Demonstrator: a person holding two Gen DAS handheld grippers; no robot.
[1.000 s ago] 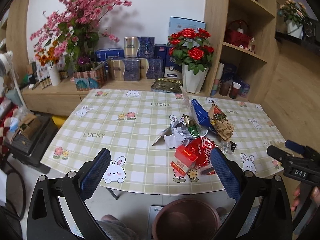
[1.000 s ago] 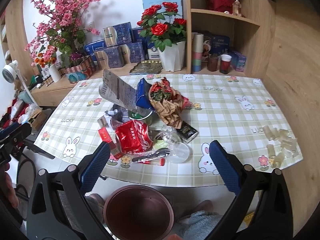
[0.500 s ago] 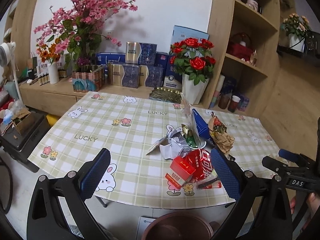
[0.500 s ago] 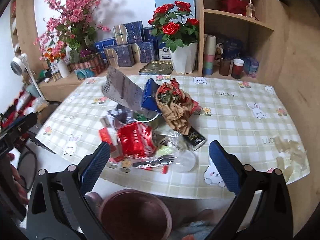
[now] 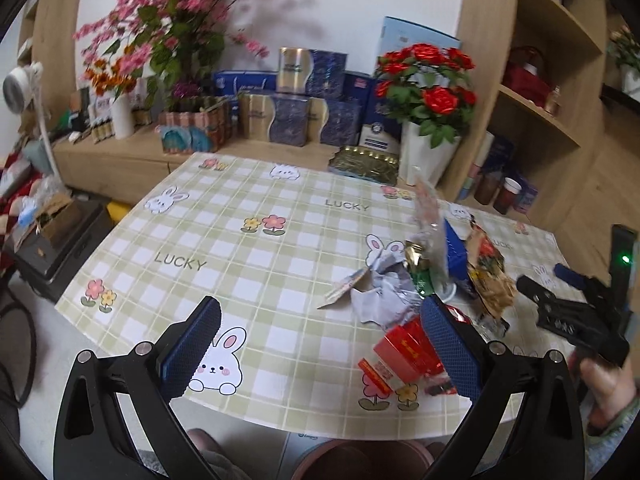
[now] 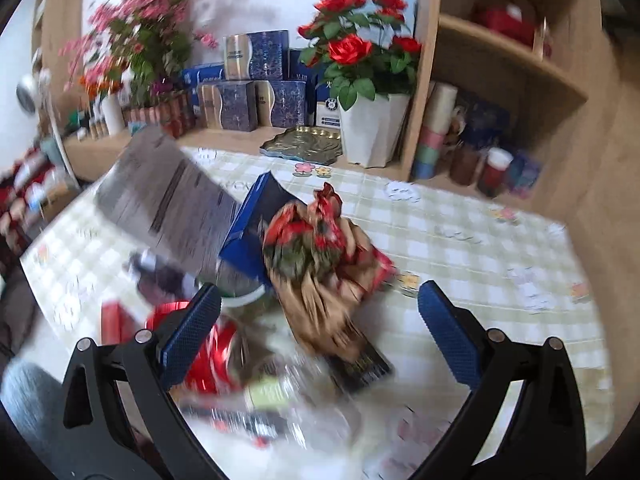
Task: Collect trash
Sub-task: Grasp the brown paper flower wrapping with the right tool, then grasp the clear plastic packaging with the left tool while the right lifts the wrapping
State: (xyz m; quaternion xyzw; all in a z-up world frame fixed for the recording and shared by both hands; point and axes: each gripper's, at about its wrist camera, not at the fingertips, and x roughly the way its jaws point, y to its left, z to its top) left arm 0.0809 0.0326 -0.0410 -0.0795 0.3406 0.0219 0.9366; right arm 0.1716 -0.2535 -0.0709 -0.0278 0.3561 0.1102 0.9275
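The trash (image 5: 432, 292) lies heaped near the table's (image 5: 256, 264) near right corner, with the bin (image 5: 360, 460) just below the near edge, probably placed to catch it. Both grippers, left (image 5: 320, 348) and right (image 6: 320, 328), are spread wide and empty, the right one poised over the heap. The right view is blurred, and the bin is cut off.

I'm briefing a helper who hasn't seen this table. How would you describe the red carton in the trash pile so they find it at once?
Start at the checked tablecloth with its bunnies, then go to the trash pile by its near right edge. The red carton lies at the pile's front, nearest the table edge, behind the left tool's right finger. Unlike the crumpled wrappers around it, it is a boxy, straight-edged pack.
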